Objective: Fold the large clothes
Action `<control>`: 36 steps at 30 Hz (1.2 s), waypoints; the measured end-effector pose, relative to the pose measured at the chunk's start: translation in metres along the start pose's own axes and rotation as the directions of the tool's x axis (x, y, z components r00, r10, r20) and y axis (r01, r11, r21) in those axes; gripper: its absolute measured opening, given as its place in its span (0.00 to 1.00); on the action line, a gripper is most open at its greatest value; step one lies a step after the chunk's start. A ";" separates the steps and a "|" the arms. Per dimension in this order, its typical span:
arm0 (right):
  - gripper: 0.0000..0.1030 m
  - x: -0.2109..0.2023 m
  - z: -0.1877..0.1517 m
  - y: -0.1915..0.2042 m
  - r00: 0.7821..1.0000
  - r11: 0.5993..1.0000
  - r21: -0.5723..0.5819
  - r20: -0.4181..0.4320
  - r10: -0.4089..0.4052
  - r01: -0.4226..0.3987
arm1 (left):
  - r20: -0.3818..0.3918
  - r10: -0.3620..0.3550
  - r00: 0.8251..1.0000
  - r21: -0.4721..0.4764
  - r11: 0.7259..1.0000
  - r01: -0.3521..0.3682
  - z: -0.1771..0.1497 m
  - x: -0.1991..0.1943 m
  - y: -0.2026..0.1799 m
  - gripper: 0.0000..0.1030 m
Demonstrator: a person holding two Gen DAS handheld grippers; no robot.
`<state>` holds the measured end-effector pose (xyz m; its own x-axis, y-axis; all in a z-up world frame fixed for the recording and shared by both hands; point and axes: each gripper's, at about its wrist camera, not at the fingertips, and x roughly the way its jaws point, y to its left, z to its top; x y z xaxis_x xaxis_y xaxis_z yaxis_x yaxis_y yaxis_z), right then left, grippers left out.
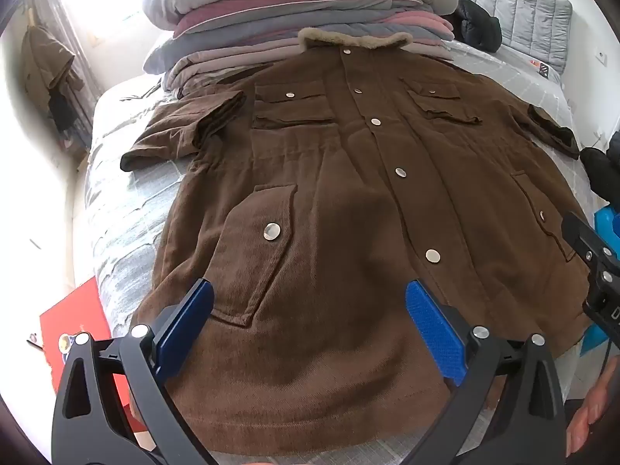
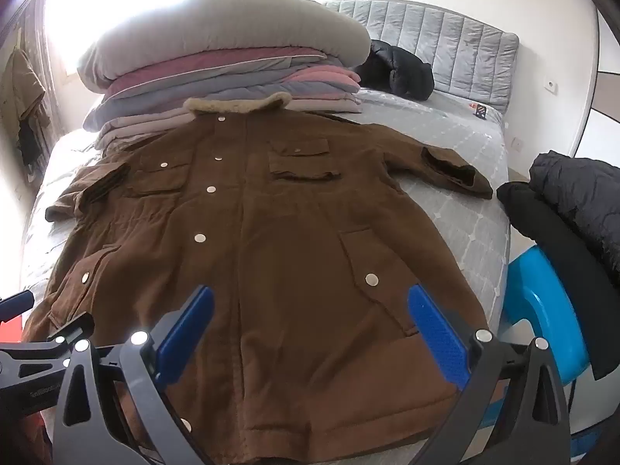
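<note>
A large brown coat (image 1: 348, 201) (image 2: 271, 240) with a fur collar (image 1: 354, 37) (image 2: 236, 104), snap buttons and flap pockets lies flat and face up on the grey bed (image 1: 124, 193) (image 2: 465, 209). Both sleeves spread out to the sides. My left gripper (image 1: 310, 302) hovers open above the coat's lower left part, near the hem, holding nothing. My right gripper (image 2: 310, 306) hovers open above the lower right part, also empty. The right gripper's black body (image 1: 596, 267) shows at the right edge of the left wrist view, and the left gripper's body (image 2: 35, 348) at the left edge of the right wrist view.
A stack of folded quilts (image 1: 302, 4) (image 2: 232, 66) sits behind the collar. A black jacket (image 2: 395, 68) lies by the headboard. A blue stool (image 2: 542, 310) bearing dark clothing (image 2: 573, 201) stands right of the bed. A red box (image 1: 77, 333) lies on the floor, left.
</note>
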<state>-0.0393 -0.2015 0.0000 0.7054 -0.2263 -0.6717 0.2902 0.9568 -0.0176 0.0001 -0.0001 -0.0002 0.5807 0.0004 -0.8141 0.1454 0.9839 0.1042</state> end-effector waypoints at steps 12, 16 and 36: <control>0.94 0.000 0.006 -0.001 1.000 1.000 0.013 -0.015 0.005 -0.005 | 0.002 -0.002 1.000 0.009 1.000 0.002 -0.006 0.001 -0.001 0.93; 0.94 -0.001 -0.001 0.007 1.000 1.000 -0.018 -0.013 0.006 -0.006 | -0.009 -0.001 1.000 0.004 1.000 0.001 -0.004 0.005 -0.002 0.93; 0.94 0.003 -0.004 0.005 0.999 1.000 -0.011 -0.034 0.018 -0.019 | -0.017 -0.008 1.000 -0.003 1.000 0.008 -0.005 0.003 -0.001 0.93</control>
<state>-0.0383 -0.1964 -0.0053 0.6880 -0.2024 -0.6970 0.2702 0.9627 -0.0129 -0.0020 -0.0003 -0.0053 0.5657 -0.0041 -0.8246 0.1478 0.9843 0.0965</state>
